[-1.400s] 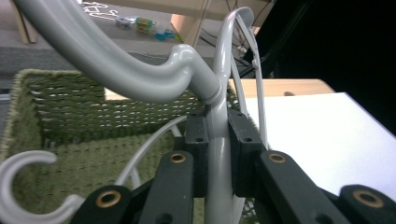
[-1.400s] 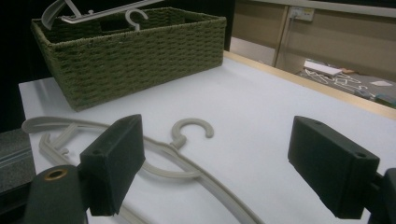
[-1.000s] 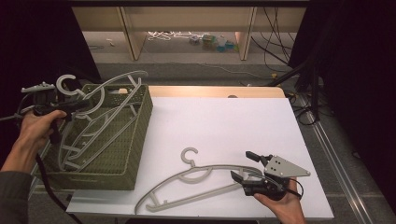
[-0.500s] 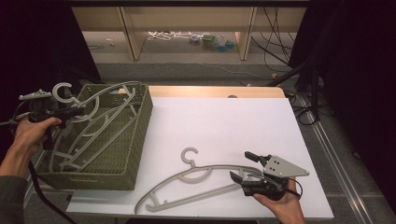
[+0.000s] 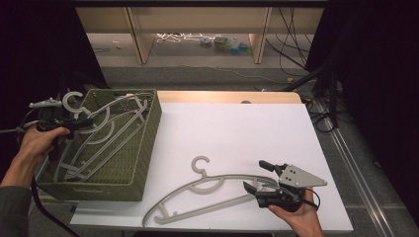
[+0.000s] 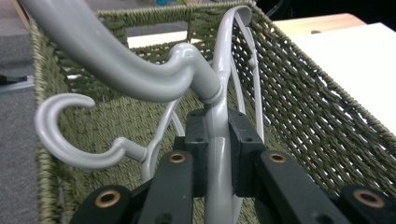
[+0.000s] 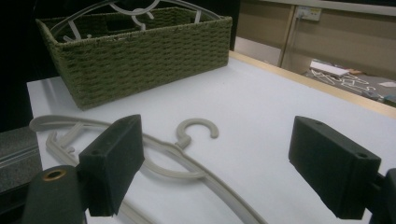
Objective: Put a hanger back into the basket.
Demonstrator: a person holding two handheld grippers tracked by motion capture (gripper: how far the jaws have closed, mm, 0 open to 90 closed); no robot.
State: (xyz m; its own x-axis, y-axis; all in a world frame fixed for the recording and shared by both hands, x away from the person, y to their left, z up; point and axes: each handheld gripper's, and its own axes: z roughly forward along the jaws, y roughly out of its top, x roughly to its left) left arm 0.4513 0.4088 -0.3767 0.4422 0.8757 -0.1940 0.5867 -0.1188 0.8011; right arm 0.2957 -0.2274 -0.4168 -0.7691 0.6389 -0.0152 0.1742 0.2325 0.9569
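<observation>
Looking from the high view: my left gripper (image 5: 74, 123) holds a grey hanger (image 5: 106, 116) over the woven basket (image 5: 143, 163); my right gripper (image 5: 258, 177) rests by the second hanger (image 5: 197, 195) on the white table (image 5: 237, 128). Left gripper view: jaws clamped on that hanger's arm (image 6: 217, 154). Right gripper view: jaws wide apart, second hanger (image 7: 187, 133) lying flat.

Worktop (image 5: 237, 128) open across its centre and far right. Woven basket (image 5: 143, 148) blocks the left edge, hangers (image 5: 106, 131) crowding its interior. A loose hanger (image 5: 207, 190) obstructs the near edge.
</observation>
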